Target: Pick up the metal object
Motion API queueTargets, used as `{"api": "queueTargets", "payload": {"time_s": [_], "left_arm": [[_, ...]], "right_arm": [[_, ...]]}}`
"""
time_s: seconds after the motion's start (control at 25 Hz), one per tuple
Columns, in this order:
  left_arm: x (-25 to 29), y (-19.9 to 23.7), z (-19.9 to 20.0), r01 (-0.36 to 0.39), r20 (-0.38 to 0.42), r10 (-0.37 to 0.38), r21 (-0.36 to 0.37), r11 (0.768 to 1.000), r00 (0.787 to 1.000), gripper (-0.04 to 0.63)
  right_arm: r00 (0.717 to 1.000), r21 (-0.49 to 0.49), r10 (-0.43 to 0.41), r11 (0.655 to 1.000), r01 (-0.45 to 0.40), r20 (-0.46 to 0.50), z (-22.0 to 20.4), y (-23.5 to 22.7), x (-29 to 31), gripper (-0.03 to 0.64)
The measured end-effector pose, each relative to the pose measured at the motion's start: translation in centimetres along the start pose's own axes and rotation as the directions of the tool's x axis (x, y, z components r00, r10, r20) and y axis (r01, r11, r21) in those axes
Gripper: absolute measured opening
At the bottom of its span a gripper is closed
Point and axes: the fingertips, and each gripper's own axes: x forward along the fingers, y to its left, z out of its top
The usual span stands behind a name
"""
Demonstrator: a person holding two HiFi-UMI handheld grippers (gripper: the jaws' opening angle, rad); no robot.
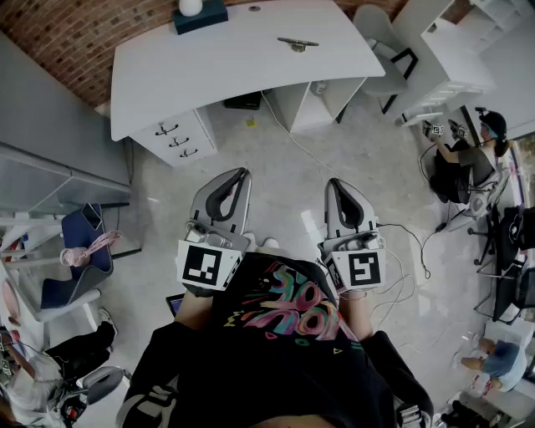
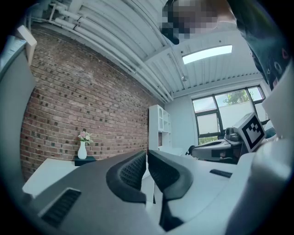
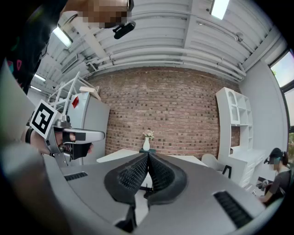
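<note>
Left gripper (image 1: 243, 173) and right gripper (image 1: 333, 183): jaws closed, empty. Open floor (image 1: 284, 163) lies between them and the far desk (image 1: 226, 54), which bears the metal object (image 1: 298, 43).

You are facing a small, slender metal object (image 1: 298, 43) that is lying flat on the white desk (image 1: 209, 67) at your twelve o'clock, sitting right of the desktop's middle.

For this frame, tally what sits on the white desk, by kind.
Metal object: 1
White vase: 1
Dark box under the vase: 1
Total: 3
</note>
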Motion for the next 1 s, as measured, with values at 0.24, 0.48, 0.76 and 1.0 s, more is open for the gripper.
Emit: {"api": "queueTargets", "payload": {"time_s": [0.24, 0.48, 0.76, 1.0], "left_arm": [[-0.1, -1.3, -0.1, -0.001, 0.000, 0.001, 0.019, 1.000, 1.000, 0.032], [0.3, -2.2, -0.6, -0.020, 0.014, 0.020, 0.003, 1.000, 1.000, 0.032], [3.1, -0.9, -1.7, -0.033, 0.002, 0.033, -0.001, 0.999, 0.999, 0.032], [9.7, 3.2, -2.9, -0.035, -0.001, 0.035, -0.009, 0.999, 0.999, 0.032]], "right_arm": [[1.000, 0.008, -0.010, 1.000, 0.010, 0.018, 0.1, -0.9, -1.2, 0.015], [1.000, 0.009, 0.014, 1.000, -0.015, 0.017, -0.9, -1.5, -2.0, 0.015], [1.000, 0.031, 0.008, 0.999, -0.008, -0.002, -2.0, -3.4, 0.7, 0.015], [1.000, 0.026, 0.009, 1.000, -0.008, -0.013, -3.0, -6.5, 8.0, 0.015]]}}
